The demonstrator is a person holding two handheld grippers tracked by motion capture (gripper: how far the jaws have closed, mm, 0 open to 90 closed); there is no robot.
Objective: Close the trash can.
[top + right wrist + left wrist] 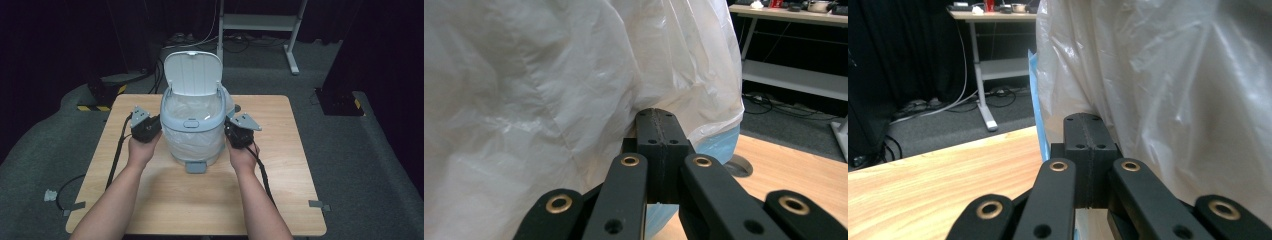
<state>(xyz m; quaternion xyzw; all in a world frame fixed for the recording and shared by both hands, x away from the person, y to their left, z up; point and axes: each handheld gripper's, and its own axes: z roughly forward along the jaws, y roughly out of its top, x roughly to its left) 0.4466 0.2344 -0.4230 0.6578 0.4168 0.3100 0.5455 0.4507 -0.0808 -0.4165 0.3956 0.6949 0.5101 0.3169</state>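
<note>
- Two forearms enter from 6 o'clock over the wooden worktop, each hand carrying a claw.
- Left claw, at 9 o'clock of the bin, has its jaws pressed together against the white bag liner; whether plastic is pinched cannot be told.
- Right claw, at 3 o'clock, likewise closed at the liner's skirt.
- Pale blue bin stands at the worktop's centre, lid upright at 12 o'clock.

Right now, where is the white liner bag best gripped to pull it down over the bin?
Probably at the loose overhang on the bag's two flanks, coming in sideways. The left gripper and right gripper sit shut against those folds, while the lid stands open behind.
</note>
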